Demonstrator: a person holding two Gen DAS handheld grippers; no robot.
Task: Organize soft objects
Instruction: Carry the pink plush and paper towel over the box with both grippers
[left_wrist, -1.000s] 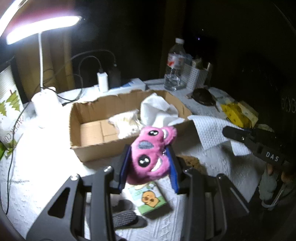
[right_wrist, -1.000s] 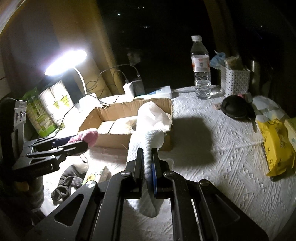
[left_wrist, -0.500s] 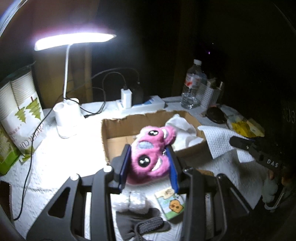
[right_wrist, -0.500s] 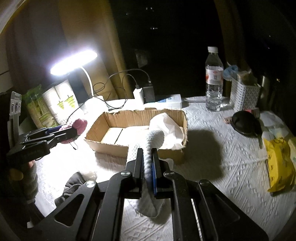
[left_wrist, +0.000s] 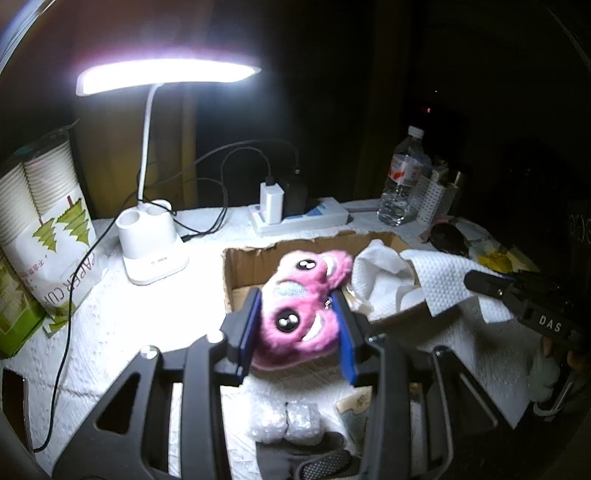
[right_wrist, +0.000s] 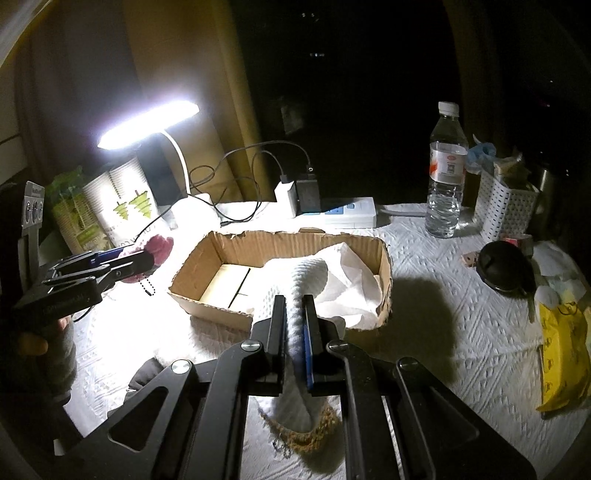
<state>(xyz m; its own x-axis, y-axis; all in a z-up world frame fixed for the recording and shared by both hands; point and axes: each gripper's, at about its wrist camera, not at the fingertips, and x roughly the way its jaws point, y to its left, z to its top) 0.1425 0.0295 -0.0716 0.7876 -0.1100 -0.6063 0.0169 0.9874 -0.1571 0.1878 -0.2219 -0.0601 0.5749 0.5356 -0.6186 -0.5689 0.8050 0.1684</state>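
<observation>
My left gripper (left_wrist: 297, 325) is shut on a pink plush toy (left_wrist: 301, 299) with big eyes and holds it in the air, near the front left of an open cardboard box (left_wrist: 251, 258). In the right wrist view the left gripper (right_wrist: 147, 258) and the toy (right_wrist: 157, 247) hang left of the box (right_wrist: 218, 310). My right gripper (right_wrist: 294, 321) is shut on a white textured cloth (right_wrist: 310, 280) that drapes from its jaws over the box's front wall. White crumpled paper (right_wrist: 351, 280) lies in the box's right half.
A lit desk lamp (left_wrist: 151, 236), a paper-cup pack (left_wrist: 44, 221), a power strip (right_wrist: 347, 216), a water bottle (right_wrist: 445, 177) and a white basket (right_wrist: 506, 206) stand at the back. A yellow packet (right_wrist: 561, 354) lies right. Bubble wrap (left_wrist: 284, 424) and a dark sock (left_wrist: 314, 461) lie near.
Both grippers have pulled back and up from the box, each keeping its hold. The pink toy has moved left, away from the box's front.
</observation>
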